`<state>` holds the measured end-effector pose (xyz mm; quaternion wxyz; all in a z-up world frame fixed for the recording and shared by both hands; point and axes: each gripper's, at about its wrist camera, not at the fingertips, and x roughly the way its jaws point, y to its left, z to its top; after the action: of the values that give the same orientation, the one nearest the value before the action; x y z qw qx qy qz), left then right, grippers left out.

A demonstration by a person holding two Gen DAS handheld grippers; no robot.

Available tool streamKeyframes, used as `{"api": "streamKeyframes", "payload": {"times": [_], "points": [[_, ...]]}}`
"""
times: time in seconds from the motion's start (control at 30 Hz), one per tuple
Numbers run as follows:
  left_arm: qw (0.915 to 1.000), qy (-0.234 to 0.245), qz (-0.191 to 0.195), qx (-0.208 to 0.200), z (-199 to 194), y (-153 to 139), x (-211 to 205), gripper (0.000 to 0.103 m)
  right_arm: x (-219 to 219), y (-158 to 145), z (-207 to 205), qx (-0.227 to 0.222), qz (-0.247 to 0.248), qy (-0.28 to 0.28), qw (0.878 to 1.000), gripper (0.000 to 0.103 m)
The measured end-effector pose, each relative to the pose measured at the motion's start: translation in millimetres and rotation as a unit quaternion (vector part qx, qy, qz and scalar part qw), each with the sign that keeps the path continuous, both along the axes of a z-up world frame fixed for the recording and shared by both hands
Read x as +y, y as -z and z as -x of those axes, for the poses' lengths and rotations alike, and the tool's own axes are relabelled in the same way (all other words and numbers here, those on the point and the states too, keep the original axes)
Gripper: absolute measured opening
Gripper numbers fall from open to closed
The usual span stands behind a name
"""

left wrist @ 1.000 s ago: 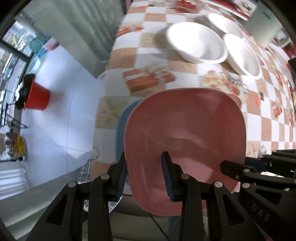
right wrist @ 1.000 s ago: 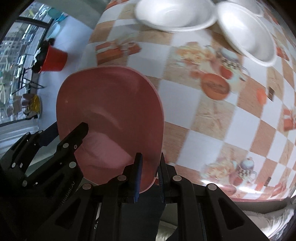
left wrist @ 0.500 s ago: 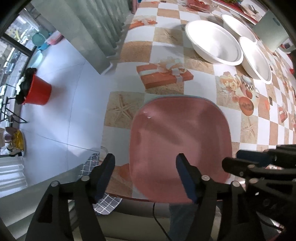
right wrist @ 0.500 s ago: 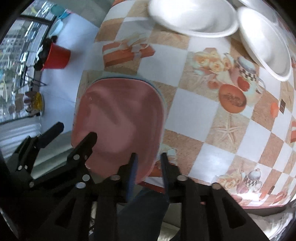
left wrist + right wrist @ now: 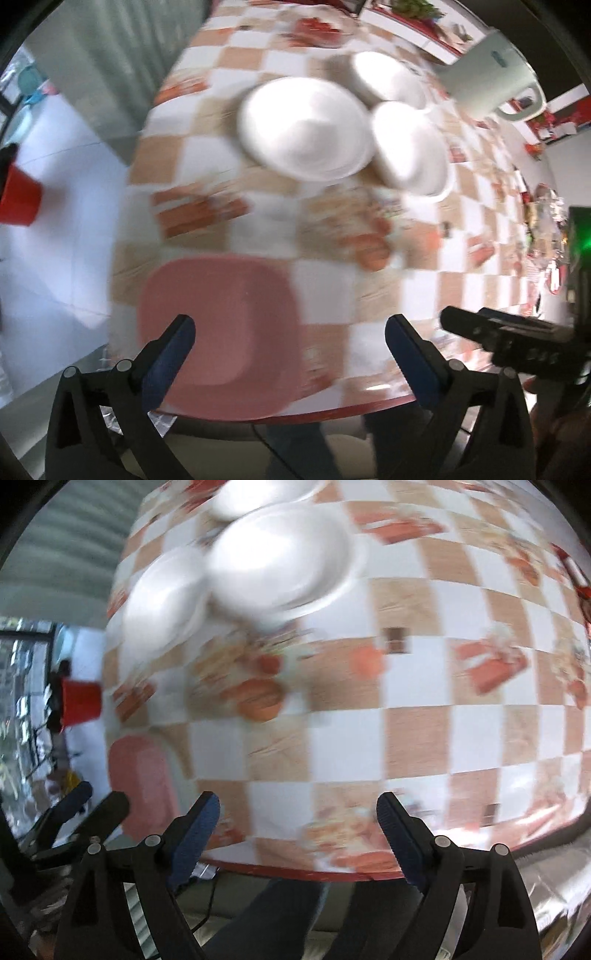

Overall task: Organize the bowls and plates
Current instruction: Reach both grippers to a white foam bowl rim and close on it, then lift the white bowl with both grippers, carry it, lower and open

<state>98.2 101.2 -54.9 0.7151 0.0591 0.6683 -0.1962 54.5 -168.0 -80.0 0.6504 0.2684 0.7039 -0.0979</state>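
A pink square plate [image 5: 218, 332] lies flat near the table's front left corner; it also shows in the right wrist view [image 5: 142, 779]. Three white bowls sit further back: a large one [image 5: 303, 129], one to its right [image 5: 410, 147] and one behind [image 5: 384, 79]. Two of them show in the right wrist view, the larger [image 5: 280, 557] beside the smaller [image 5: 162, 602]. My left gripper [image 5: 288, 343] is wide open and empty above the plate's right part. My right gripper [image 5: 295, 823] is wide open and empty over the table's front edge. Both views are blurred.
A checkered tablecloth [image 5: 388, 280] covers the table. A white kettle [image 5: 491, 77] stands at the back right. A red bucket [image 5: 18, 199] stands on the floor to the left. Clutter lies along the far right edge [image 5: 543, 221].
Both grippers let go of the pink plate, which now lies on the table. Both have opened wide, pulled back and swung right.
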Motion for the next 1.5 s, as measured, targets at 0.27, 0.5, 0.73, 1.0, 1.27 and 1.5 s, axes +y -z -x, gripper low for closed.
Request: {"api": "streamKeyframes", "payload": {"times": [0.27, 0.5, 0.73, 1.0, 1.27, 1.5], "points": [[0.9995, -0.025, -0.004, 0.017, -12.2, 10.4, -74.6, 0.103, -76.8, 0.4, -20.2, 0.004, 0.025, -0.005, 1.0, 0.088], [0.9888, -0.146, -0.006, 0.032, -36.7, 32.3, -94.4, 0.103, -108.5, 10.8, -72.5, -0.008, 0.031, -0.046, 0.998, 0.088], [0.9649, -0.259, -0.014, 0.04, -52.4, 52.6, -101.5, 0.1, -117.1, 33.0, -125.5, -0.015, 0.03, -0.102, 0.994, 0.088], [0.935, -0.349, -0.008, 0.064, -61.4, 78.3, -103.3, 0.09, -111.8, 56.5, -163.7, -0.015, 0.025, -0.149, 0.988, 0.088], [0.9293, -0.358, -0.015, 0.088, -70.7, 103.0, -113.5, 0.052, -92.1, 74.7, -175.5, -0.004, 0.001, -0.182, 0.983, 0.051], [0.9581, -0.279, -0.028, 0.058, -79.7, 99.5, -142.8, 0.023, -79.4, 76.7, -162.3, -0.002, -0.024, -0.209, 0.978, 0.021]]}}
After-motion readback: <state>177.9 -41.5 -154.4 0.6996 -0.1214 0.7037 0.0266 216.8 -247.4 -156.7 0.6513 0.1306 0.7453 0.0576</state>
